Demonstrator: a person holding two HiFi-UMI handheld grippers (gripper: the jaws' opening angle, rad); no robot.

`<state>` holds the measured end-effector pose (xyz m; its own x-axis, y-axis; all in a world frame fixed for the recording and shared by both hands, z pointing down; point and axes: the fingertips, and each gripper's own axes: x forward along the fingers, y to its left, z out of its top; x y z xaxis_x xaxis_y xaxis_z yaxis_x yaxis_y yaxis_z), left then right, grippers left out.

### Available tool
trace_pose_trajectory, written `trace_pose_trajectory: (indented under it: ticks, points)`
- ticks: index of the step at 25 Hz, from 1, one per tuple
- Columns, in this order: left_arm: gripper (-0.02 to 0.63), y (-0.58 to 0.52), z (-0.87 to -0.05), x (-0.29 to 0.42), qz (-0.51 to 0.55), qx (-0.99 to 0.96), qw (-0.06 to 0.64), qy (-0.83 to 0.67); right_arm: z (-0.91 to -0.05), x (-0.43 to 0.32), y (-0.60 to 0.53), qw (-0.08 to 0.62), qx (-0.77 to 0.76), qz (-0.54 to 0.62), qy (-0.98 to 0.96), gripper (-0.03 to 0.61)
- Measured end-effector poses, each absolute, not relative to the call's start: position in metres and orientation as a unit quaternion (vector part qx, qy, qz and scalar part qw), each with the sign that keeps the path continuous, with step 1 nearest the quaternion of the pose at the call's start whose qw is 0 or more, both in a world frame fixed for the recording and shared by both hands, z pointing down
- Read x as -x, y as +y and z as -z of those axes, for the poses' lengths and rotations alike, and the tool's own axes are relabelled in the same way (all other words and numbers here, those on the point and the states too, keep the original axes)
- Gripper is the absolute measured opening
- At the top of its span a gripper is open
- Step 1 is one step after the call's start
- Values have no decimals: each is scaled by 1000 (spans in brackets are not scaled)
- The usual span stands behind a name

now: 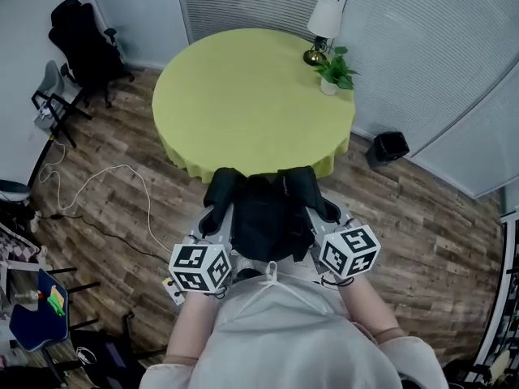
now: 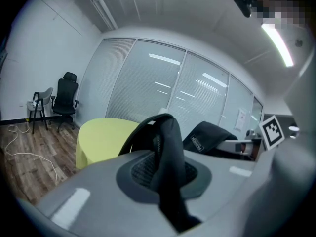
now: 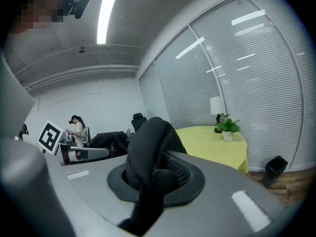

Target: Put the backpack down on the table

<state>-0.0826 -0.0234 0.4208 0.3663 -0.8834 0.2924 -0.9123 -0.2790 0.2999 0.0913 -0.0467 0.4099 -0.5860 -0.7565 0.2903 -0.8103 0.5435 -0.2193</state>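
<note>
A black backpack (image 1: 268, 209) hangs in front of me, just short of the near edge of the round table with a yellow-green cloth (image 1: 243, 87). My left gripper (image 1: 217, 220) is shut on the left shoulder strap (image 2: 168, 152), which runs up between its jaws. My right gripper (image 1: 331, 215) is shut on the right shoulder strap (image 3: 148, 157) in the same way. In the left gripper view the bag's body (image 2: 210, 137) shows to the right and the table (image 2: 101, 137) lies ahead. In the right gripper view the table (image 3: 217, 142) is ahead to the right.
A lamp (image 1: 324, 23) and a potted plant (image 1: 335, 71) stand on the table's far right edge. A black bin (image 1: 388, 146) sits on the floor to the right. A black office chair (image 1: 81, 43), cables (image 1: 97, 185) and a blue seat (image 1: 36, 310) are at the left. A person (image 3: 76, 127) sits far off.
</note>
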Motion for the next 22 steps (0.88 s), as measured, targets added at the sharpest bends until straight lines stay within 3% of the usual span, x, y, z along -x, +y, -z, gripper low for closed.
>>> trace_pose_trajectory:
  ticks: [11,22]
  points:
    - [38,-117,-410,169,-14,-786,217,-579,-403,-6,-153,81,-429,-169,-884,51]
    - [38,-252,-408,185,-13,-766,216,-605,-408,16,-298,81,-383,-166,-905,51]
